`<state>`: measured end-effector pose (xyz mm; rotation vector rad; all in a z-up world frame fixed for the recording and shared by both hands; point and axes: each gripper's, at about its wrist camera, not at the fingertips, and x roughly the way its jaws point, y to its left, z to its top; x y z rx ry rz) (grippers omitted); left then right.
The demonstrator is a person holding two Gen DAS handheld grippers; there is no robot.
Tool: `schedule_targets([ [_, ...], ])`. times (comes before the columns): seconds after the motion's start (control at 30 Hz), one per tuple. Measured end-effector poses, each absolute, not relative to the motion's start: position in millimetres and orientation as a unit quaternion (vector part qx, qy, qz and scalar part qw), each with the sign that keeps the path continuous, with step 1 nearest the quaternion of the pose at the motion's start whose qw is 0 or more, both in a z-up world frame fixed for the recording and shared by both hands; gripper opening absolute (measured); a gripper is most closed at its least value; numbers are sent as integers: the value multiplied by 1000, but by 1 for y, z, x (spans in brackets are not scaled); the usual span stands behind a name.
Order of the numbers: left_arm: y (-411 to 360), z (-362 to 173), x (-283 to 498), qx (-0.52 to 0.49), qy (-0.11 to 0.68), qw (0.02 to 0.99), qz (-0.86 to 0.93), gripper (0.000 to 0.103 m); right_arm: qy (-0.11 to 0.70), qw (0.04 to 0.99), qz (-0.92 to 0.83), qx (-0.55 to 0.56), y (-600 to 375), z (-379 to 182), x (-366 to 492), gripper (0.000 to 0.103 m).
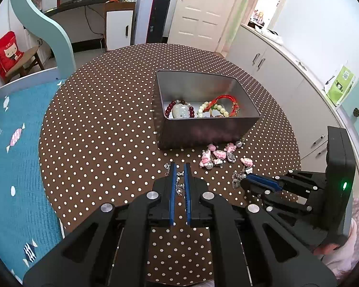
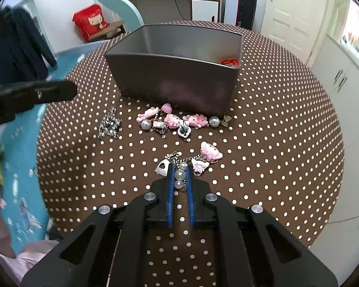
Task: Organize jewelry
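A round tabletop [image 1: 103, 110] in brown cloth with white dots carries a grey metal tin [image 1: 203, 134], open at the top. Inside it lie a dark red bead bracelet [image 1: 179, 110] with a pale stone charm, a cream bead bracelet [image 1: 210, 108] and a red cord bangle [image 1: 227, 102].

Just in front of the tin, on the cloth, a pink charm bracelet [image 2: 172, 120] is strewn in a loose line, with cartoon figures and clear pearls, its end touching the tin's near corner. To its left, apart from it, sits a small silver chain [image 2: 110, 125] bunched in a heap.

The left hand-held gripper [image 1: 180, 167] is low over that silver chain, its blue-lined fingers narrowed to a slim gap with chain links showing between them. Whether they actually pinch the chain I cannot tell.

The right hand-held gripper [image 2: 180, 167] is nearer the table's front edge, over a second charm bracelet [image 2: 198, 160] with a silver heart tag, a white figure and a pink one. Its fingers are also narrowed, with a string of clear pearls lying between the blue pads, seemingly gripped.

A blue bedspread [image 1: 14, 157] lies beside the table on the left.
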<state>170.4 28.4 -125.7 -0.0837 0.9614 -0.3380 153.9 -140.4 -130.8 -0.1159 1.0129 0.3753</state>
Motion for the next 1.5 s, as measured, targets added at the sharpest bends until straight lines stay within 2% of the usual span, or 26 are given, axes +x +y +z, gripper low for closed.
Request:
schedule_targets([
  [0.2, 33, -119, 172, -45, 451, 876, -166, 5, 432, 881, 193, -1, -174, -85, 154, 8],
  [0.43, 38, -130, 174, -50, 463, 868, -172, 6, 356, 915, 188, 0, -190, -21, 150, 8],
  [0.47, 37, -133, 174, -52, 467, 865, -176, 15, 349, 918, 188, -2, -191, -14, 151, 8],
  [0.5, 37, -137, 175, -55, 472, 862, -177, 29, 339, 921, 189, -5, -192, -7, 150, 8],
  [0.53, 37, -141, 176, -56, 477, 859, -177, 34, 334, 924, 188, -7, -192, -4, 149, 8],
  [0.73, 26, -169, 188, -41, 510, 844, -164, 37, 333, 923, 191, -1, -191, -10, 147, 8],
  [0.83, 16, -177, 191, -16, 517, 842, -153, 34, 346, 919, 189, 6, -189, -18, 155, 8],
  [0.87, 11, -179, 191, 1, 518, 842, -151, 19, 349, 918, 188, 9, -191, -17, 156, 8],
  [0.9, 3, -180, 189, 30, 513, 845, -145, 10, 351, 917, 187, 11, -193, -18, 157, 8],
  [0.93, -1, -181, 187, 41, 512, 846, -144, 8, 352, 917, 186, 13, -195, -19, 158, 8],
  [1.17, 0, -165, 189, 32, 498, 854, -147, 5, 352, 917, 188, 19, -199, -17, 160, 8],
  [1.5, 8, -80, 184, 22, 410, 898, -156, 5, 327, 922, 209, 14, -190, 3, 165, 8],
])
